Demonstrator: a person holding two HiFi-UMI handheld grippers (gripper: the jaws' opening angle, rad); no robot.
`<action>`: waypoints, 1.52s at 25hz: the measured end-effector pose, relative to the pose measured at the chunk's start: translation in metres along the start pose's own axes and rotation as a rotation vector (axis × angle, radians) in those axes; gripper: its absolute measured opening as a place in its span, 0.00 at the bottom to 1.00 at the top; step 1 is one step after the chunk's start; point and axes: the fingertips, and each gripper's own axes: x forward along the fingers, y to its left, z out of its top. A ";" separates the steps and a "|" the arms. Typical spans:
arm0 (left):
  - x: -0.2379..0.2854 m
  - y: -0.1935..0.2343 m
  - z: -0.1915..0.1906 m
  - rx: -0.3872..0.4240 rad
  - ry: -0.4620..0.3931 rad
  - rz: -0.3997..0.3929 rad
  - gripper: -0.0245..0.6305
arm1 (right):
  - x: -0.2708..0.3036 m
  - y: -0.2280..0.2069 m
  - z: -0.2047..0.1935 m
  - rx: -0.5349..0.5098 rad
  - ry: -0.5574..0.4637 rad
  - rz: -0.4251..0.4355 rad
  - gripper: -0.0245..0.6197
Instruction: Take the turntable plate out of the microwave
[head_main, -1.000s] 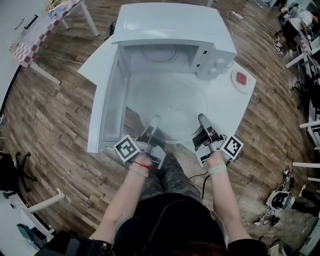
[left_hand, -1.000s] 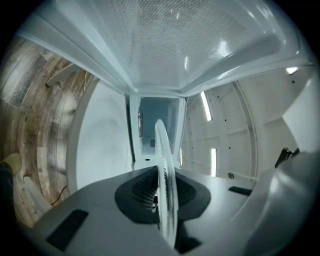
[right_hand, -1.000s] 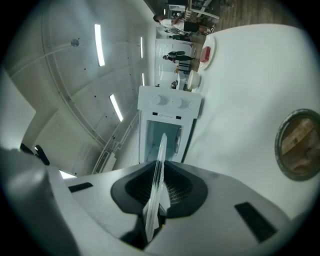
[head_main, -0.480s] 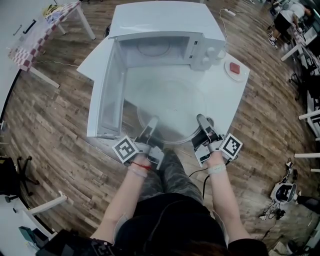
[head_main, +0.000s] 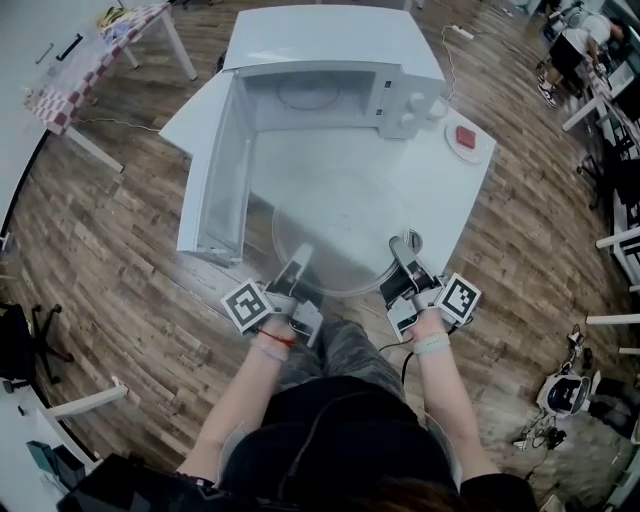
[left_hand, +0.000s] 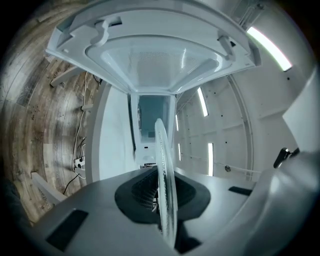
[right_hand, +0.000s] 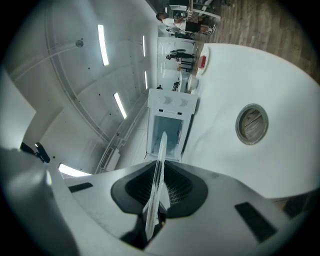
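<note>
Wood-plank floor (head_main: 120, 270) across the frame, white table (head_main: 440, 200) at centre. Counted one microwave (head_main: 330, 45), upper centre, door swung open leftward; one glass turntable plate (head_main: 340, 235), outside the cavity, lower centre over the table's near edge; two grippers, left gripper (head_main: 300, 260) and right gripper (head_main: 403, 250), each clamped on the plate's near rim, jaws nearly together; one saucer (head_main: 466, 140), right.

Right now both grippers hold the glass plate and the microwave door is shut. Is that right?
Not quite: the microwave door is open, swung out to the left in the head view. The left gripper and right gripper do both hold the glass plate.
</note>
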 end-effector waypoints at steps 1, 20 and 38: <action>-0.001 -0.002 -0.001 0.004 -0.005 -0.001 0.09 | 0.000 0.002 0.000 0.000 0.013 0.004 0.11; -0.014 -0.023 -0.016 0.032 -0.164 -0.009 0.09 | 0.009 0.019 0.010 -0.009 0.210 0.053 0.11; -0.009 -0.029 -0.031 0.055 -0.258 -0.020 0.09 | 0.011 0.019 0.025 0.008 0.304 0.092 0.11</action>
